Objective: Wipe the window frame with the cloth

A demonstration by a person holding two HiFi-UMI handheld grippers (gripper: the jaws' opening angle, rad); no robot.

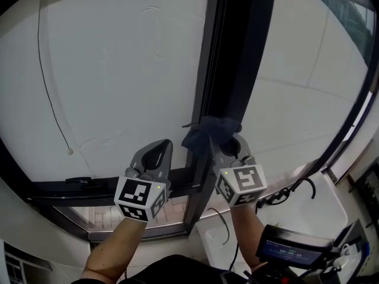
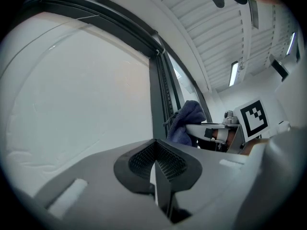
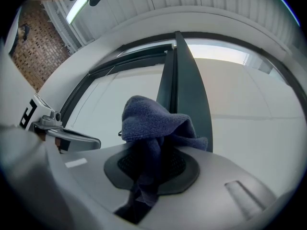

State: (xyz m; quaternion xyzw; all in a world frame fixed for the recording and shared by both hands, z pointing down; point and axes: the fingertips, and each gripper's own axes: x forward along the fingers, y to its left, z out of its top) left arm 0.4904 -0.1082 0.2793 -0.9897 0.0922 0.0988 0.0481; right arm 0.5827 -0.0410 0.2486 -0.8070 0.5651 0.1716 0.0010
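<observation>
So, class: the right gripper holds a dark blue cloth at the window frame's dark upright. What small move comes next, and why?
Probably slide the right gripper up along the dark vertical window frame bar: its jaws are shut on the bunched dark blue cloth, which sits at that bar's lower part.

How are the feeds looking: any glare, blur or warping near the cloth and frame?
Head view: the pale panes are bright, the window frame bows from the wide lens, the cloth reads dark. Left gripper view: the shut left tongs loom large, slightly soft. Right gripper view: cloth sharp in the right tongs, corners vignetted.
</observation>
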